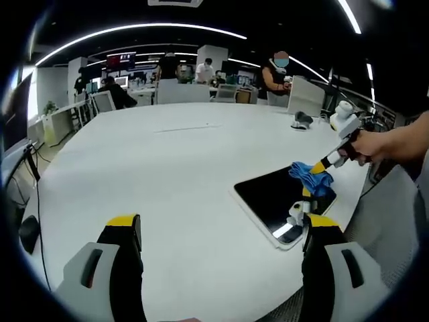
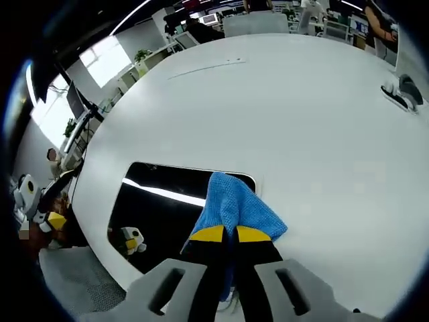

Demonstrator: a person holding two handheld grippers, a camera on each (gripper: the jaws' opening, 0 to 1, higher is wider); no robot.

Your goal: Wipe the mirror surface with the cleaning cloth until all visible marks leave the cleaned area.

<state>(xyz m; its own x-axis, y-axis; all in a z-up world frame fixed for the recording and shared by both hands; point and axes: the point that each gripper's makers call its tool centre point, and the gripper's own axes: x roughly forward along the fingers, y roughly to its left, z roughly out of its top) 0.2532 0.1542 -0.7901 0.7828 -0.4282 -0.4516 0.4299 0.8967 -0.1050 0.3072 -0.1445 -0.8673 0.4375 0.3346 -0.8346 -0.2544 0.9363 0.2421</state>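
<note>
A dark mirror [image 1: 271,198] in a white frame lies flat near the right edge of the white table [image 1: 174,174]. A blue cleaning cloth [image 1: 310,177] rests on its far right part. My right gripper [image 1: 317,168], held by a hand [image 1: 375,144], comes in from the right and is shut on the cloth. In the right gripper view the jaws [image 2: 224,234] pinch the blue cloth [image 2: 236,204], which hangs over the mirror [image 2: 157,211] at its right end. My left gripper [image 1: 222,228] stands open over bare table, left of the mirror, nothing between its fingers.
A small dark device [image 1: 303,120] lies further back on the table [image 2: 301,107], also seen as the device [image 2: 401,91]. The table's edge runs just past the mirror. Chairs, desks and several people fill the room behind.
</note>
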